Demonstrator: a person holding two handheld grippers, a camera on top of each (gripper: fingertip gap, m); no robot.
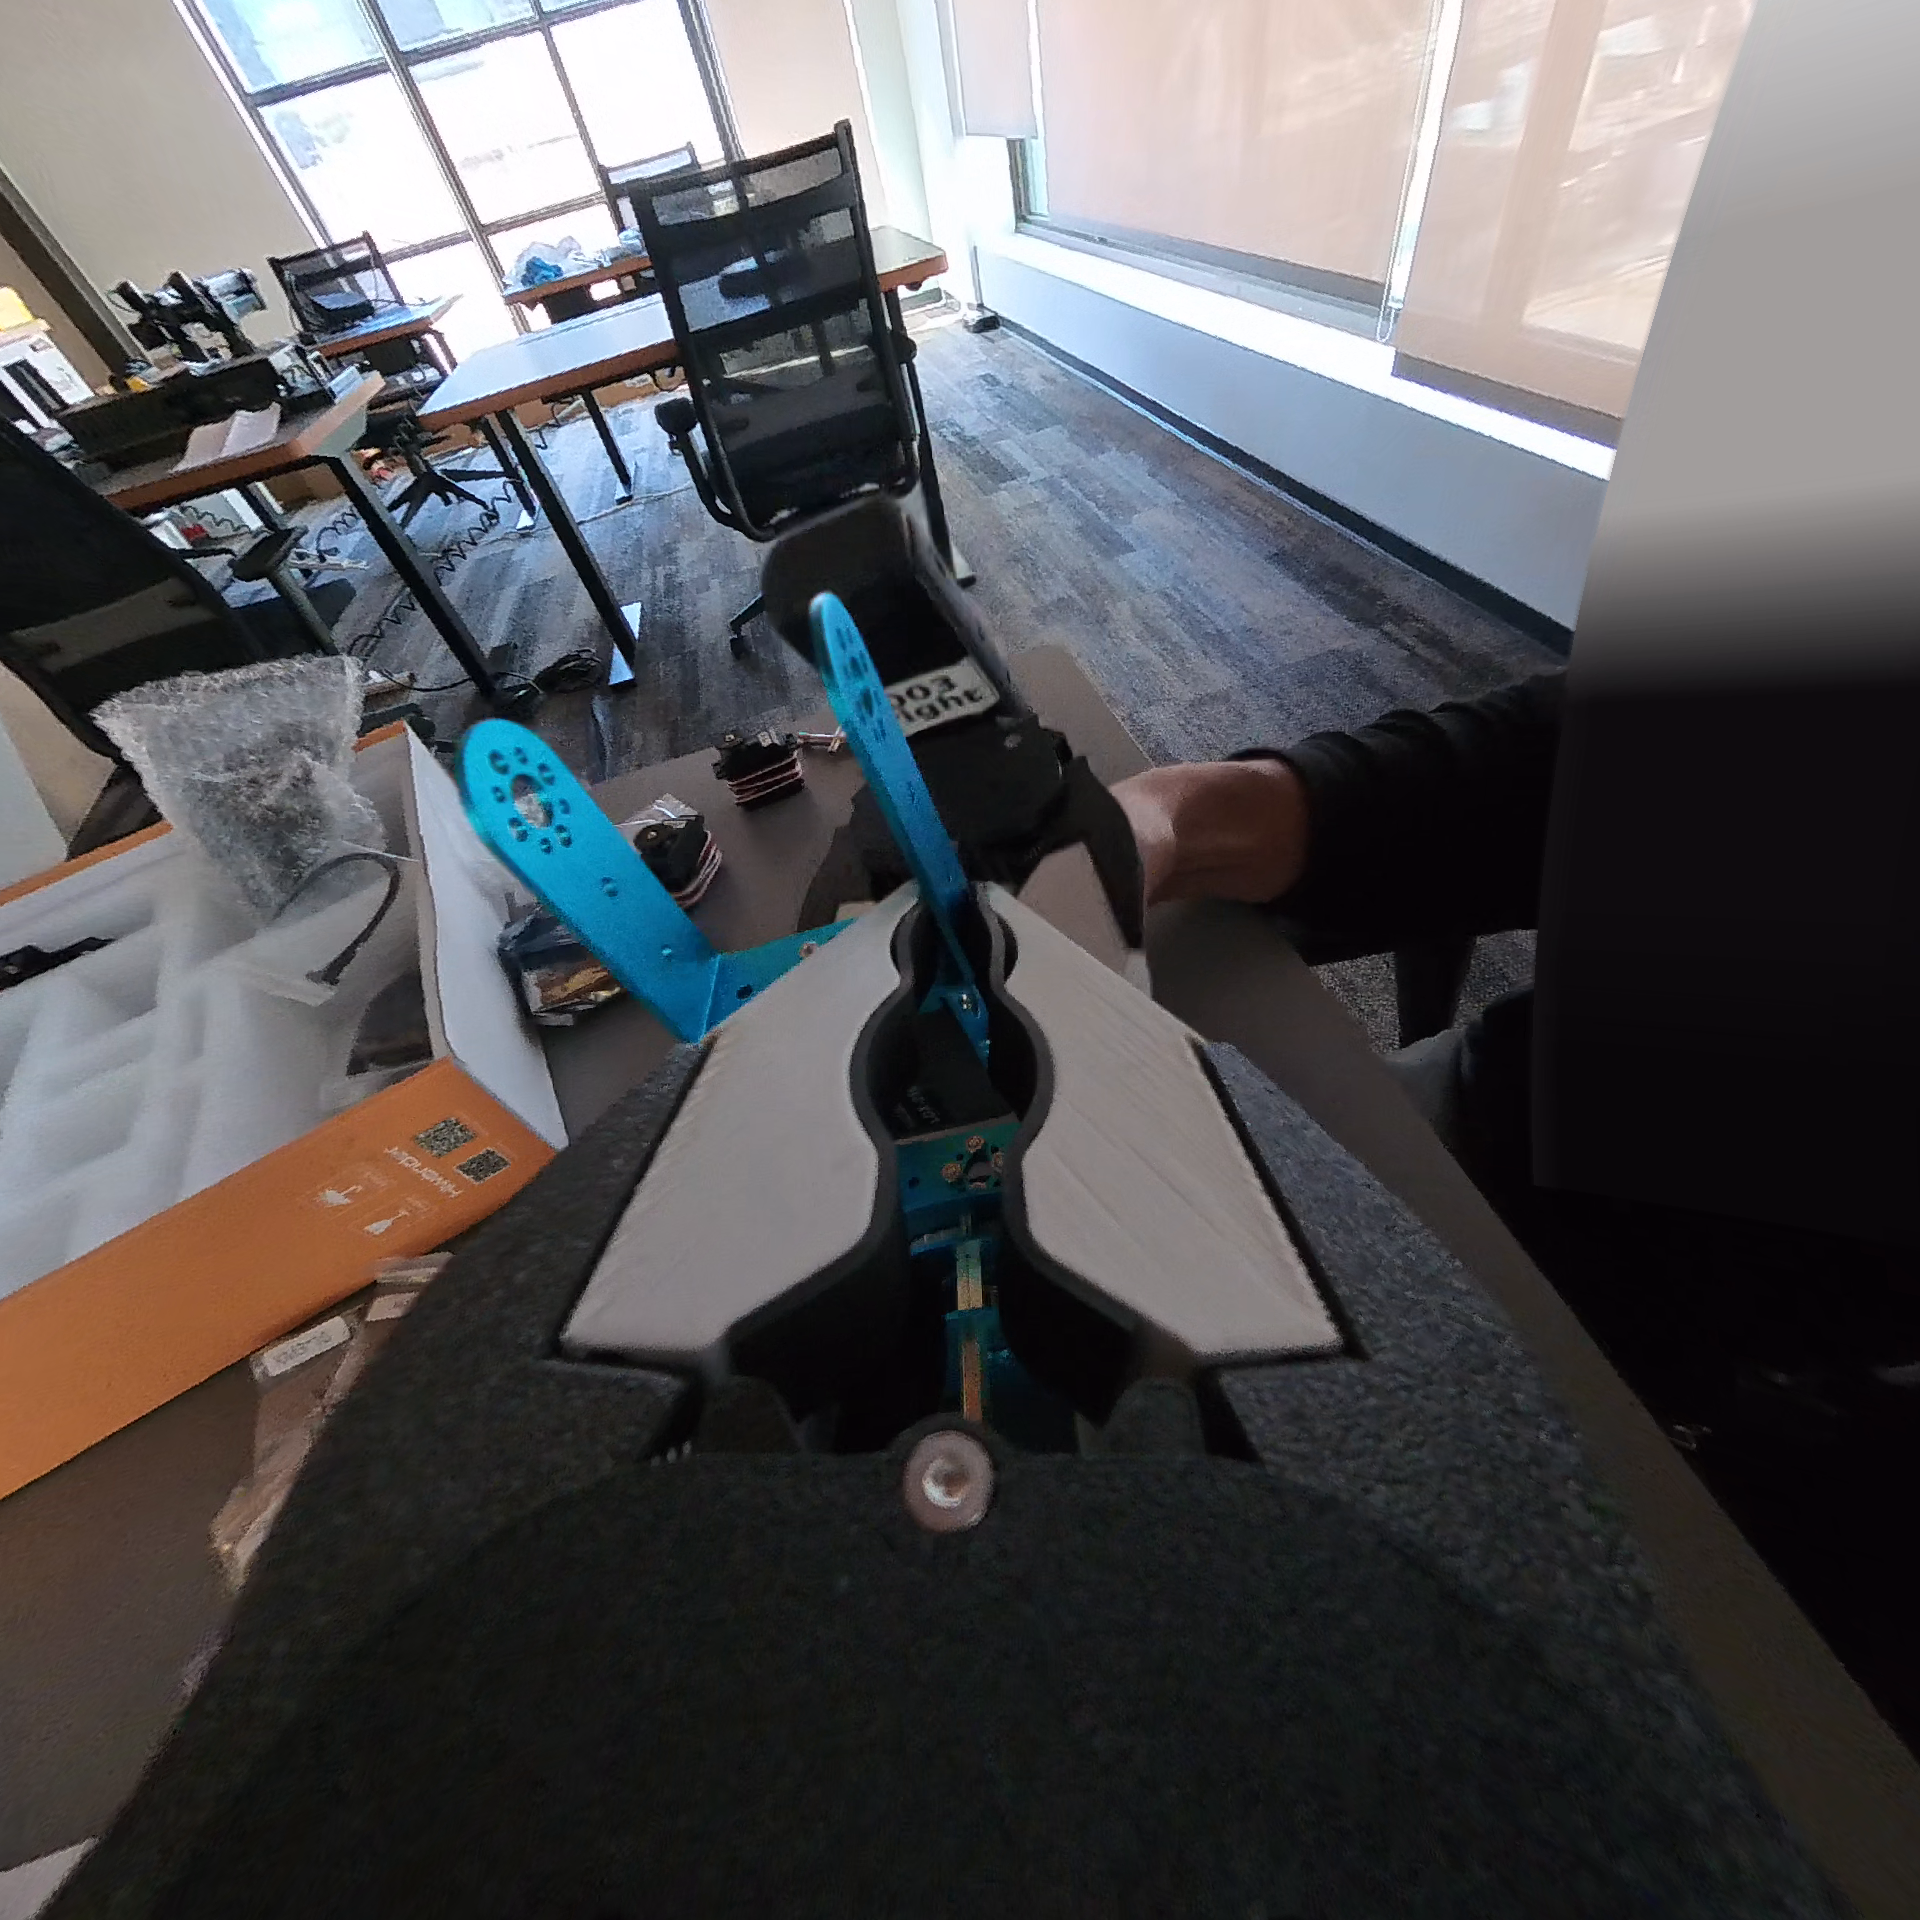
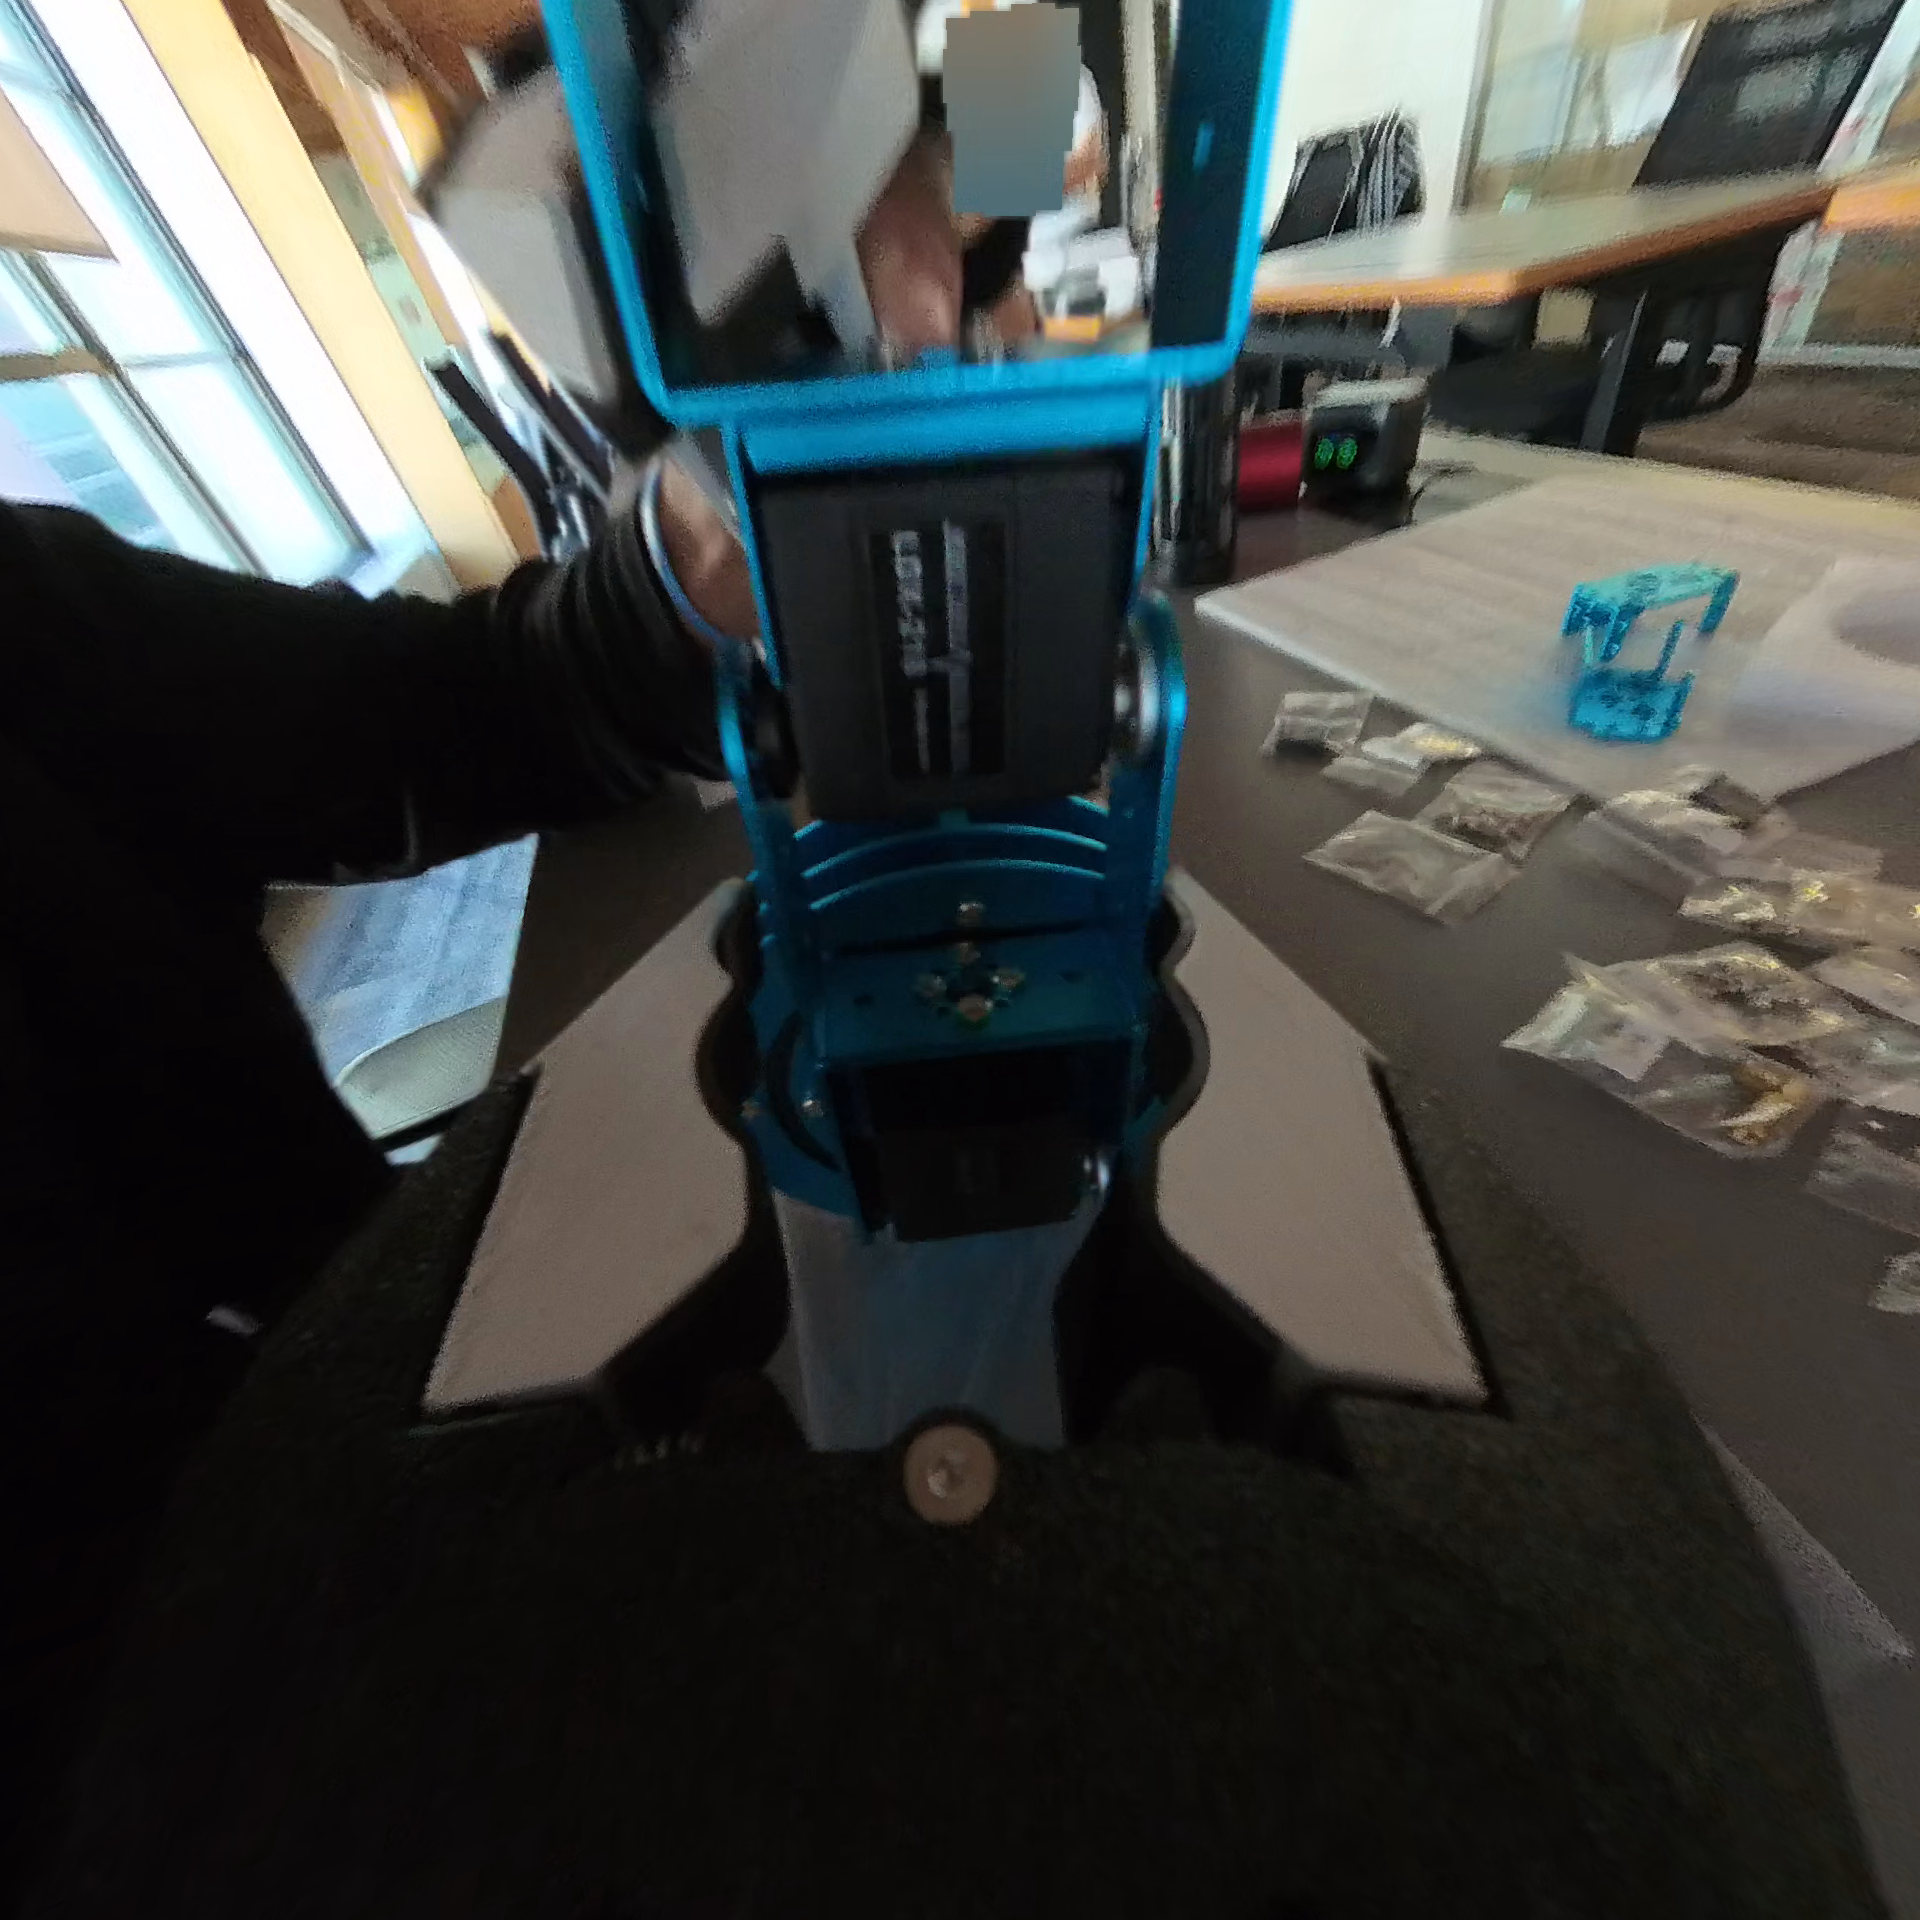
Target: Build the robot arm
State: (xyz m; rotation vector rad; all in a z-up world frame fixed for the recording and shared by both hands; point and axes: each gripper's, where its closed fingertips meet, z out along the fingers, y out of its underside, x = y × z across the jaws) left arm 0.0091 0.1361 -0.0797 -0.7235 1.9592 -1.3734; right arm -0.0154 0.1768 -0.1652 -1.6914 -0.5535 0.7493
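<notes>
While the left tool (image 1: 951, 1039) is clamping the blue bracket assembly (image 1: 727, 935) above the dark surface (image 1: 644, 1049), beside the orange box (image 1: 239, 1236), the right tool (image 2: 961, 1039) is gripping its round blue base (image 2: 935, 1049); 2 black servos (image 1: 764, 769) are lying beyond.

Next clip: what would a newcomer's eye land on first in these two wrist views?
The bright blue anodised metal bracket assembly with black servos dominates: both the left gripper and the right gripper are closed on it, above the dark tabletop. Left of it sits an open orange cardboard box with white foam lining; on the right gripper's side, small clear plastic bags of hardware lie scattered on the table.
</notes>
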